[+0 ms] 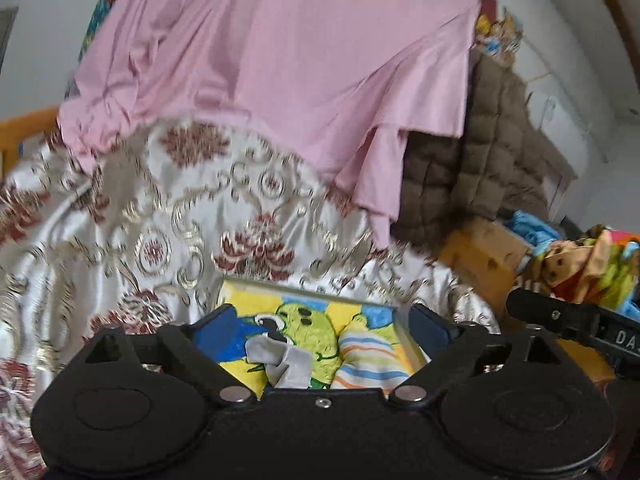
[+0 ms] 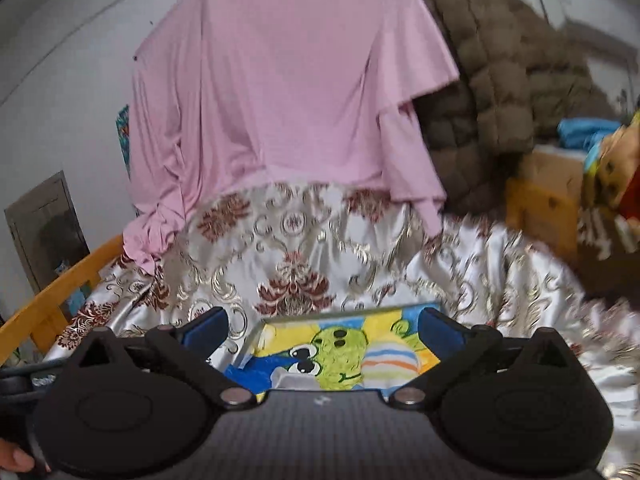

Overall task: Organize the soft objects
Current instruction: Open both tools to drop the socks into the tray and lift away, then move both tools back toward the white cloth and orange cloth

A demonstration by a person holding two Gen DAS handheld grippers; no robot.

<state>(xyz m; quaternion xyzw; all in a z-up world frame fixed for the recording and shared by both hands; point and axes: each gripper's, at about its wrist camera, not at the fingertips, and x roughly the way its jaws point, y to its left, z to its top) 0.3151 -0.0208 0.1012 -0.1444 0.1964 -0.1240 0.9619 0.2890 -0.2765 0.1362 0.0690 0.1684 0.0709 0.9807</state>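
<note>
1. Plainly wide apart on both sides: left gripper (image 1: 320, 320) and right gripper (image 2: 322, 322) each with blue-padded fingers spread and nothing clamped between them.
2. Directly between and just beyond the left jaws: a cartoon-print towel (image 1: 316, 332), folded into a flat block, with a small grey cloth (image 1: 280, 360) lying crumpled on its near part, close to the gripper body.
3. Between the right jaws too, though set more toward the right finger: the same cartoon-print towel (image 2: 332, 348), its far left corner just ahead of the left finger.
4. Under the towel and spreading outward past both jaws: a shiny floral bedspread (image 1: 160, 220).
5. Farther ahead of the jaws: a pink garment (image 1: 280, 60) draped down onto the bedspread, with a brown quilted coat (image 1: 472, 152) to its right.
6. Off to the right of the left jaws: a heap of colourful soft things (image 1: 592, 268) beside a cardboard box (image 1: 480, 256).
7. Judged step: lining up on the folded towel, not yet gripped.
8. Next, probably: lower, straddle one edge of the towel, close gently; grey cloth likely to slide off if tilted.
</note>
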